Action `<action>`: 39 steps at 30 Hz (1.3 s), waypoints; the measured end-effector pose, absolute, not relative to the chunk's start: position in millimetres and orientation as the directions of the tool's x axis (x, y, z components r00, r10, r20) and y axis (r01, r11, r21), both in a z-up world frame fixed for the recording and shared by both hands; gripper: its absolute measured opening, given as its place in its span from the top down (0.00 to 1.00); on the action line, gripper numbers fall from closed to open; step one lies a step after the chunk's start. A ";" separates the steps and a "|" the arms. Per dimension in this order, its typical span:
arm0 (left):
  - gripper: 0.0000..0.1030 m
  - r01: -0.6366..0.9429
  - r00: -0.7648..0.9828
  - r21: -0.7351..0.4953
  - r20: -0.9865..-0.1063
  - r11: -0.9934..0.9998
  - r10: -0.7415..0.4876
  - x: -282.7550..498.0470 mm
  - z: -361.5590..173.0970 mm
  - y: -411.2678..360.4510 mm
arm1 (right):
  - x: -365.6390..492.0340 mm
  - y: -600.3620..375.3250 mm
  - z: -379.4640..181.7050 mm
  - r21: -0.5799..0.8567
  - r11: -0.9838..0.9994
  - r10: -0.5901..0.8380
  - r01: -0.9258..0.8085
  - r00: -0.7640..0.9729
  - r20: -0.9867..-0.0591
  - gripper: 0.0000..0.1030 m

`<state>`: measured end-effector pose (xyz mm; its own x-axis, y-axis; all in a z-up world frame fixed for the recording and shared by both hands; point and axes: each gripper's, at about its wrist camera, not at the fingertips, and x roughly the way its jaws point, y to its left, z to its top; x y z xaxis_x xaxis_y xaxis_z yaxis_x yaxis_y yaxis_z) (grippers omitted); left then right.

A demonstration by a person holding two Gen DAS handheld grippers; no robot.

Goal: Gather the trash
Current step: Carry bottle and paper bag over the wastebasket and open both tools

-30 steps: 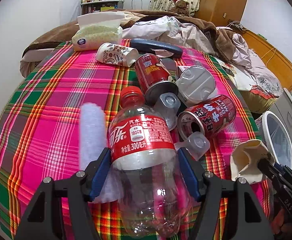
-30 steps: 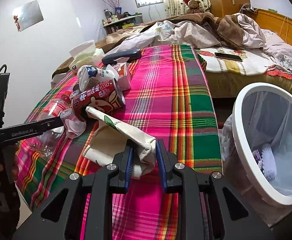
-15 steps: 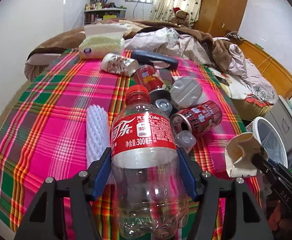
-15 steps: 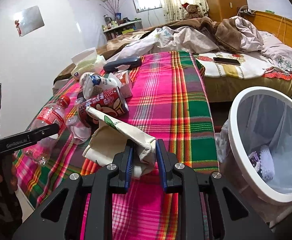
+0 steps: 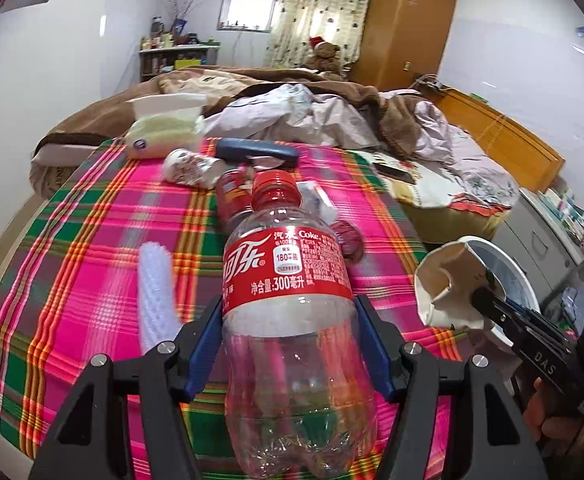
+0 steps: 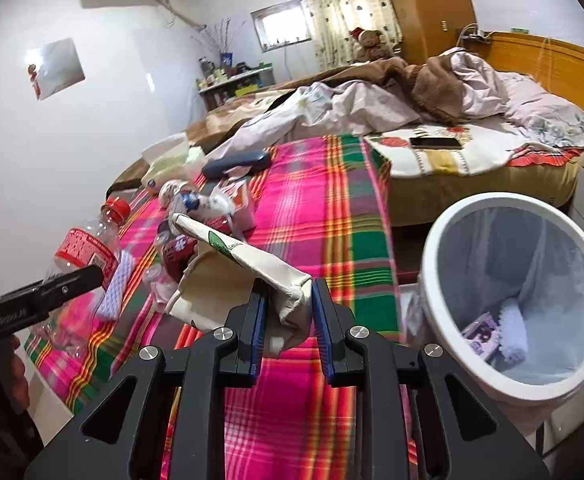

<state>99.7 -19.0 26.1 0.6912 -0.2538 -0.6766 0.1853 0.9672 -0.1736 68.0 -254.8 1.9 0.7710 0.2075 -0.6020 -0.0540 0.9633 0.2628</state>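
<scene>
My left gripper [image 5: 288, 340] is shut on an empty clear Coke bottle [image 5: 288, 280] with a red cap and holds it above the plaid table [image 5: 92, 240]. The bottle also shows at the left of the right wrist view [image 6: 88, 248]. My right gripper [image 6: 288, 312] is shut on a crumpled beige paper cup [image 6: 244, 276], lifted off the table; the cup also shows at the right of the left wrist view [image 5: 448, 288]. A white trash bin [image 6: 444, 280] stands right of the table, with a few scraps inside.
On the table lie a white foam sleeve [image 5: 156, 292], red cans [image 5: 232, 192], a patterned paper cup [image 5: 188, 168], a dark blue case [image 5: 256, 150] and a tissue pack [image 5: 164, 132]. An unmade bed [image 6: 452, 120] lies behind.
Both grippers have risen from the table, the left with the bottle, the right with the paper cup. The trash pile now lies lower and farther off.
</scene>
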 end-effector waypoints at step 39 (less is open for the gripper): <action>0.36 0.616 0.527 -0.118 -0.673 0.779 -0.518 107.2 27.6 -258.9 | 34.8 -402.2 -4.7 0.125 0.890 -0.264 0.439 0.719 -0.643 0.78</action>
<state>107.2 -258.9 27.6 0.5273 -0.5181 -0.6734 0.6155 0.7793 -0.1176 34.8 -402.2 -4.7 0.7192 -0.2645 -0.6425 0.4391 0.8896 0.1253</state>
